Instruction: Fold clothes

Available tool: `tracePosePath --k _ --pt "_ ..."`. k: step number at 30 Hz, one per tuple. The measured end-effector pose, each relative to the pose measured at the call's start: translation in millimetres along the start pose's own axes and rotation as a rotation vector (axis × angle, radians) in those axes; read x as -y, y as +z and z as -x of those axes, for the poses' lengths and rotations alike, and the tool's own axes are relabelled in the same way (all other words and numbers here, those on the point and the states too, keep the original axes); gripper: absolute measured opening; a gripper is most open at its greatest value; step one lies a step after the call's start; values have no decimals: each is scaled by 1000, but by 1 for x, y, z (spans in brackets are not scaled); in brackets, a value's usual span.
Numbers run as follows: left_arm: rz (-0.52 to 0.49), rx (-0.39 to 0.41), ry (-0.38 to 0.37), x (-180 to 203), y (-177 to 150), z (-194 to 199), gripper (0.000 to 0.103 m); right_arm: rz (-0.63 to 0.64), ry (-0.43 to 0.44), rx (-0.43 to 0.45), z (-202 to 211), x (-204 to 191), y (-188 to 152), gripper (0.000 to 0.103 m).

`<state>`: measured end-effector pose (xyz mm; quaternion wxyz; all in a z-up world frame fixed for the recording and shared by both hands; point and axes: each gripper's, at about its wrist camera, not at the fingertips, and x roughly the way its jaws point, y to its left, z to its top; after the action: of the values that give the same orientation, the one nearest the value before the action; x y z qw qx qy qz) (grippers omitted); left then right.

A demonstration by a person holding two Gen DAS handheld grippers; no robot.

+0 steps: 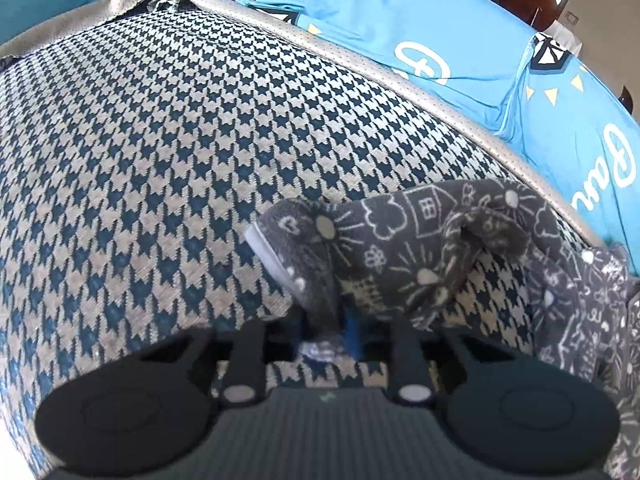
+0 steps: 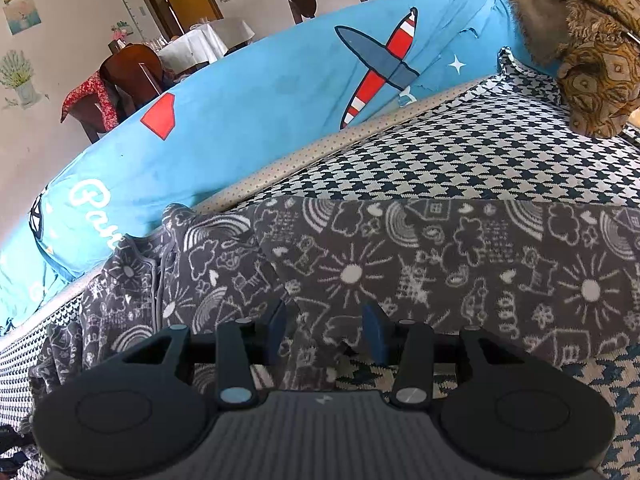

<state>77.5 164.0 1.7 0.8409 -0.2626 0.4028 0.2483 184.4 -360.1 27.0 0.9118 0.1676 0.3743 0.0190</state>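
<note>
A dark grey garment printed with white doodles lies on the houndstooth cushion. In the left wrist view my left gripper is shut on a cuffed end of the grey garment, which is lifted and twisted above the houndstooth cushion. In the right wrist view my right gripper stands open, its blue fingers on either side of the garment's near edge. The cloth lies flat to the right and bunches up with a zipper at the left.
A bright blue cover with an aeroplane print rises behind the cushion, also seen as a blue cover in the left wrist view. A brown patterned pillow sits at the far right. Chairs and a table stand beyond.
</note>
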Motion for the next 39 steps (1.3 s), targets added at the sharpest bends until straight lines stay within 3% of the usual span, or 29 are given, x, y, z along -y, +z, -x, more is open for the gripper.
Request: tracePosePath --k 1,17,21,24,31,35,39 --pt "1 3 8 0 -1 1 13 1 0 -1 0 0 0 43" --pt "-266 287 658 16 42 14 12 12 1 0 -1 -2 0 43" --pt "-190 259 743 -4 60 8 12 8 0 -5 -3 -1 0 43" --pt "-184 243 752 -11 60 5 14 12 8 -7 -4 -3 0 43" --pt "-174 225 653 -4 49 19 52 17 22 -16 -6 -5 0 43" --pt "-169 215 597 0 42 27 59 2 30 -23 -7 -2 1 43" --pt "-196 218 516 15 33 37 74 -3 33 -22 -7 -1 2 43"
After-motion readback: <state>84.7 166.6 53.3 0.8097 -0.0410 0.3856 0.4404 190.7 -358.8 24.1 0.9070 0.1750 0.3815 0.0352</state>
